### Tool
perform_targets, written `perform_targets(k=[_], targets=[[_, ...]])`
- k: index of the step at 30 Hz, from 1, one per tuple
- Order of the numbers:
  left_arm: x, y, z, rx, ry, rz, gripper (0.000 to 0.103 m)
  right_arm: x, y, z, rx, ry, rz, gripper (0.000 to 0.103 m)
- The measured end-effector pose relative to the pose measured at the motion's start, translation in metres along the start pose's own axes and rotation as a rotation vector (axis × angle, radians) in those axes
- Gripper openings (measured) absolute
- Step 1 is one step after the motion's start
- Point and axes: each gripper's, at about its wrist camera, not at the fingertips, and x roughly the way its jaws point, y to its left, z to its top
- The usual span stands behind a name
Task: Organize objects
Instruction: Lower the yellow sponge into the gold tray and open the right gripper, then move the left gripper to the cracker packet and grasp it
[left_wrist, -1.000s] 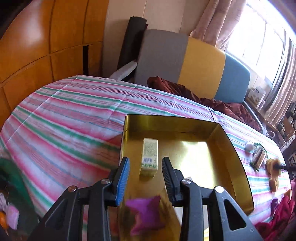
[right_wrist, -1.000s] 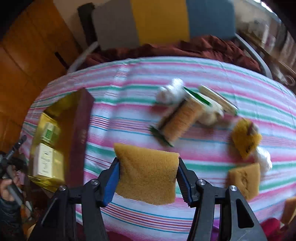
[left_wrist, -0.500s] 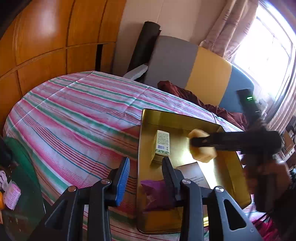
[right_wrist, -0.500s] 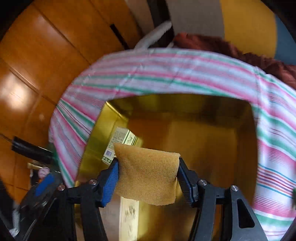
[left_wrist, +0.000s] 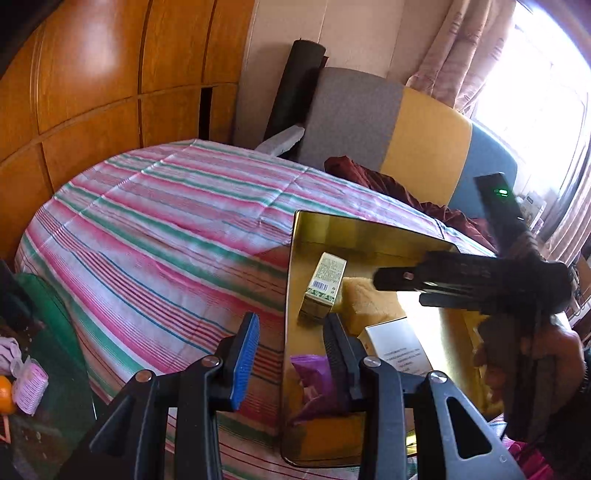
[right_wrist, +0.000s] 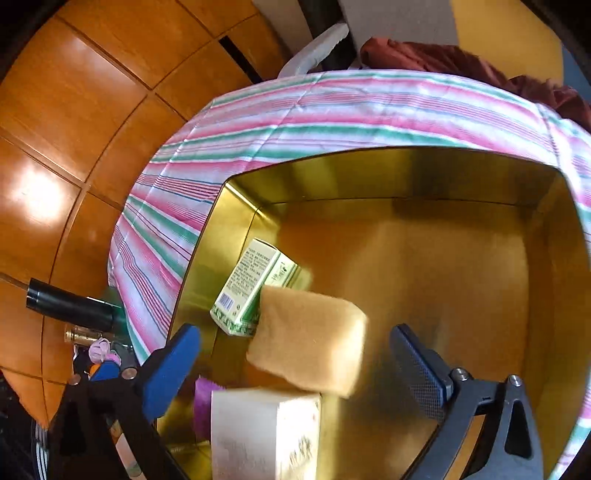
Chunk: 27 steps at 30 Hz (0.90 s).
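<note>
A gold tin box (right_wrist: 554, 280) sits open on the striped cloth (left_wrist: 166, 221) that covers the tabletop. The right gripper (right_wrist: 295, 350) hangs above the box with its fingers (right_wrist: 417, 363) spread wide, gripping nothing. Between them, blurred, is a tan sponge (right_wrist: 310, 339); it touches neither finger, and whether it rests on the box floor or is in the air cannot be told. Its upper left corner overlaps a green and white carton (right_wrist: 247, 291) that lies near the left wall of the box. A pale white carton (right_wrist: 266, 435) fills the near part of the box and is cut off by the frame's lower edge. A purple packet (right_wrist: 203, 406) shows just left of it, mostly hidden.

In the left wrist view, the left gripper (left_wrist: 291, 350) is held low at the near left corner of the box, its fingers (left_wrist: 245, 358) apart and empty; the box wall passes between them. Its right finger hides part of the sponge and the purple packet. The right gripper crosses above the box from the right and covers much of the box floor.

Behind the table stand wooden panels (left_wrist: 92, 74) and a grey, yellow and blue couch (left_wrist: 406, 129) with a dark red cloth (left_wrist: 388, 184). Bright window glare washes out the upper right corner.
</note>
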Motion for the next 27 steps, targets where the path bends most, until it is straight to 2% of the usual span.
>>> perform_targets(k=[3, 8, 13, 20, 27], targets=[[-0.006, -0.009, 0.0, 0.025, -0.019, 0.0, 0.036, -0.022, -0.003, -0.01, -0.003, -0.049, -0.014, 0.103], [-0.02, -0.026, -0.001, 0.074, -0.05, -0.007, 0.036, -0.063, -0.006, -0.032, -0.042, -0.159, -0.073, 0.103], [-0.034, -0.043, -0.003, 0.11, -0.076, -0.036, 0.036, -0.095, -0.016, -0.049, -0.077, -0.226, -0.15, 0.103], [-0.04, -0.068, -0.006, 0.168, -0.078, -0.072, 0.036, -0.144, -0.067, -0.074, -0.011, -0.287, -0.22, 0.103], [-0.04, -0.102, -0.011, 0.242, -0.047, -0.149, 0.036, -0.208, -0.142, -0.086, 0.109, -0.377, -0.32, 0.103]])
